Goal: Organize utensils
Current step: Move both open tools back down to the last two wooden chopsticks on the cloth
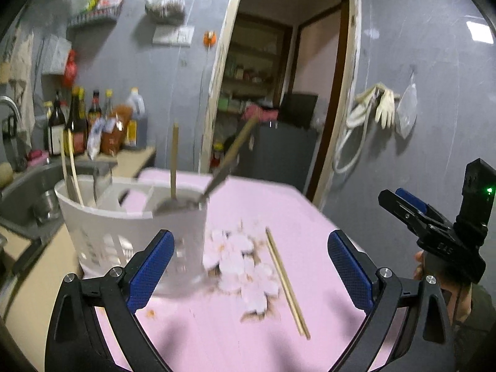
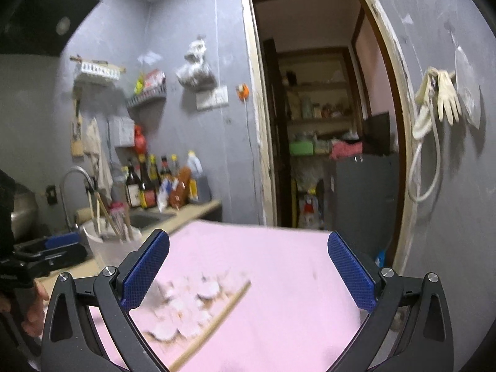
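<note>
A white slotted utensil holder (image 1: 124, 232) stands on the pink table (image 1: 294, 217) at the left, holding chopsticks, a spoon and a ladle (image 1: 217, 170). It also shows in the right wrist view (image 2: 105, 232) at the far left. A pair of wooden chopsticks (image 1: 286, 282) lies on the table beside a flower print; the right wrist view shows it too (image 2: 214, 319). My left gripper (image 1: 251, 272) is open and empty, just in front of the holder. My right gripper (image 2: 248, 276) is open and empty above the table; it appears in the left wrist view (image 1: 412, 210) at the right.
A counter with a sink (image 1: 34, 192), tap (image 2: 74, 179) and several sauce bottles (image 1: 77, 121) runs along the left. A doorway (image 2: 325, 108) opens behind the table, with a grey cabinet (image 2: 362, 192) inside. Gloves and a hose (image 2: 434, 102) hang on the right wall.
</note>
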